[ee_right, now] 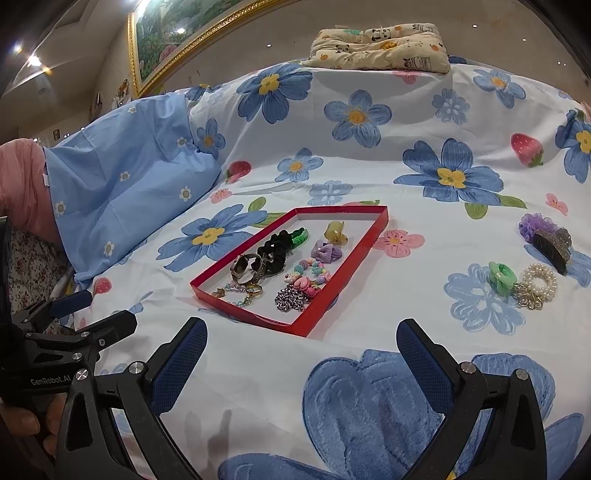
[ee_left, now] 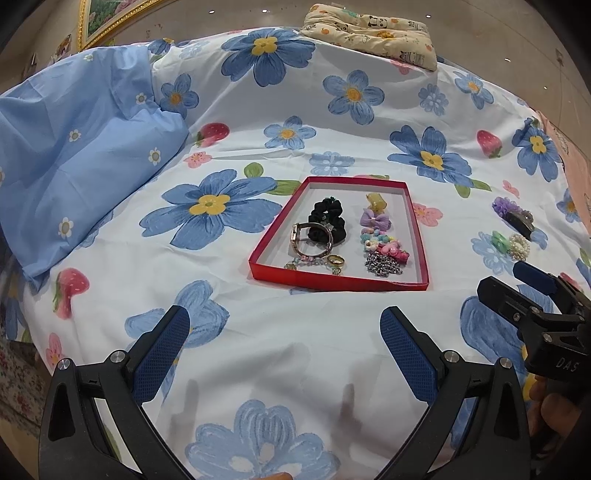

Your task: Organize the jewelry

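A red shallow tray [ee_left: 334, 281] [ee_right: 255, 317] lies on the flowered bedspread. In it are a black scrunchie [ee_left: 327, 218] [ee_right: 275, 251], a watch [ee_left: 308, 240] [ee_right: 245, 267], a ring [ee_left: 336, 260] [ee_right: 255, 290], a purple bow [ee_left: 375, 219] [ee_right: 327, 251], a chain [ee_left: 384, 264] [ee_right: 291, 297] and colourful beads. Outside it on the right lie a purple hair claw [ee_left: 513, 216] [ee_right: 546, 234], a green hair tie [ee_left: 500, 240] [ee_right: 502, 277] and a pearl bracelet [ee_left: 519, 245] [ee_right: 539, 282]. My left gripper [ee_left: 284, 354] is open and empty, in front of the tray. My right gripper [ee_right: 303, 363] is open and empty, near the tray's near right corner.
A light blue pillow [ee_left: 81, 155] [ee_right: 125, 184] lies at the left. A beige panda-print cushion [ee_left: 373, 31] [ee_right: 380, 46] sits at the far edge of the bed. A gold-framed picture [ee_right: 177, 40] hangs on the wall behind.
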{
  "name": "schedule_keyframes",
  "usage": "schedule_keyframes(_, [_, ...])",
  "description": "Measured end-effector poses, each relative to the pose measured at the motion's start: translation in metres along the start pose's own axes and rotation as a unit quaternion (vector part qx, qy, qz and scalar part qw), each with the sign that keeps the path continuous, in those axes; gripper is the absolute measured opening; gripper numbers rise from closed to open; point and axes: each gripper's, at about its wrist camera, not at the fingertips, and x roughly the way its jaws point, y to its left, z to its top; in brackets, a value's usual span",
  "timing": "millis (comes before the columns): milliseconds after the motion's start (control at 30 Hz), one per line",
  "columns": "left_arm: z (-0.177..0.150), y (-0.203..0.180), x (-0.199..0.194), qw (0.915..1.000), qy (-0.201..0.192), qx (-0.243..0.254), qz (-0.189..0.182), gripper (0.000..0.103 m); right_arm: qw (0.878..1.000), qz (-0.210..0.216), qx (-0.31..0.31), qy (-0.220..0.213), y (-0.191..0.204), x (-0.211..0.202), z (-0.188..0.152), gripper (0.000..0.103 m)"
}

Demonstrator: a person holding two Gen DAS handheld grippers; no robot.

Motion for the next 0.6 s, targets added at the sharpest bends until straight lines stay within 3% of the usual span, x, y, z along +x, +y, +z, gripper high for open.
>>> schedule_keyframes(600, [0.0005,-0.004,-0.0025,1.0,-0.001,0.001,-0.003,0.103,1.0,0.0,-0.002,-0.004,0.0009,-0.0006,0.0004,0.103])
